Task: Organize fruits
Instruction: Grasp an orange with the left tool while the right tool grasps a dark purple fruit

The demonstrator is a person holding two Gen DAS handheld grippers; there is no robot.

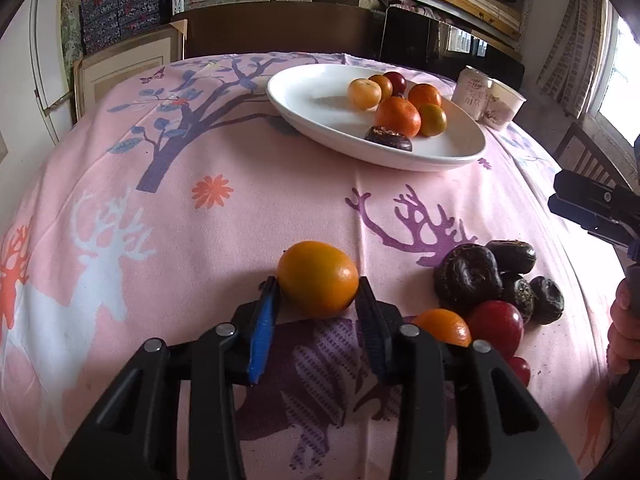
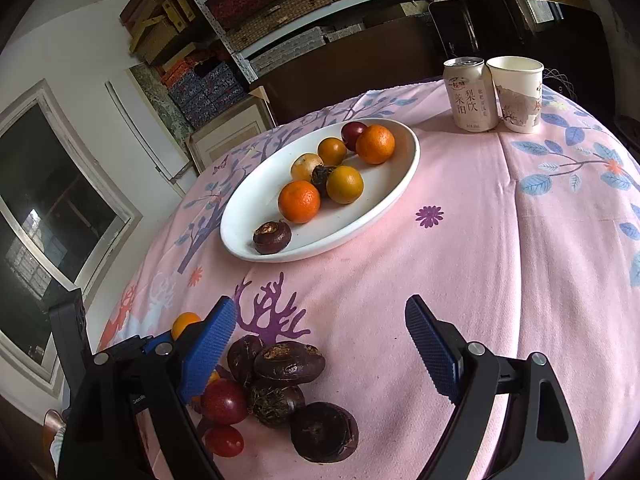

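My left gripper [image 1: 318,290] is shut on an orange citrus fruit [image 1: 318,278], with a blue pad touching each side, low over the pink tablecloth. The same fruit shows in the right wrist view [image 2: 184,322] behind my right gripper's left finger. A white oval plate [image 1: 304,92] [image 2: 384,204] holds several oranges, a red fruit and a dark water chestnut [image 1: 388,139]. A loose pile of dark water chestnuts [image 2: 289,362] [image 1: 468,276], red fruits [image 2: 223,400] and a small orange [image 1: 442,326] lies on the cloth. My right gripper [image 2: 320,332] is open, hovering above that pile.
A drink can [image 2: 469,94] and a paper cup [image 2: 518,92] stand at the table's far right corner. Shelves with boxes, a dark chair back and a window surround the round table. The right gripper's body [image 1: 592,208] shows at the left view's right edge.
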